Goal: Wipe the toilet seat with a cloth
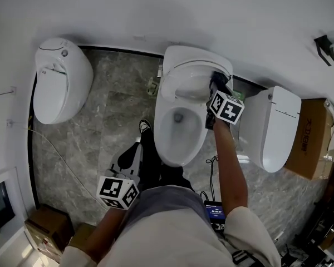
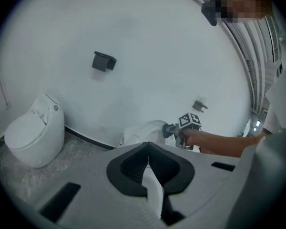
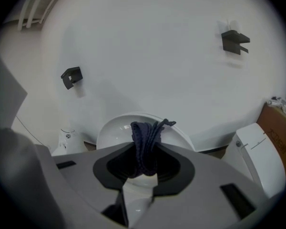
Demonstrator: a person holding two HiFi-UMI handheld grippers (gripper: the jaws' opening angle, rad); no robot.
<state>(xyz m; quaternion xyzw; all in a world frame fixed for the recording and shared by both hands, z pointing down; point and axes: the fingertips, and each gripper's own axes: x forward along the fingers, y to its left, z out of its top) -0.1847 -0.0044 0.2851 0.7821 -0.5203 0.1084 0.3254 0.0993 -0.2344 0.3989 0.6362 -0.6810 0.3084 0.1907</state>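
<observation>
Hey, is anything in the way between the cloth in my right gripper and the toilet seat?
Nothing visible stands in the way. The right gripper is shut on the cloth, which is right in front of the raised toilet seat with nothing between them.

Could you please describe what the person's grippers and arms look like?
The left gripper and right gripper are grey moulded shells, black around the fingers. Each carries a white cube with black square markers. The person wears pale short sleeves.

Soft even light, fisheye warp, dark vignetted corners
</observation>
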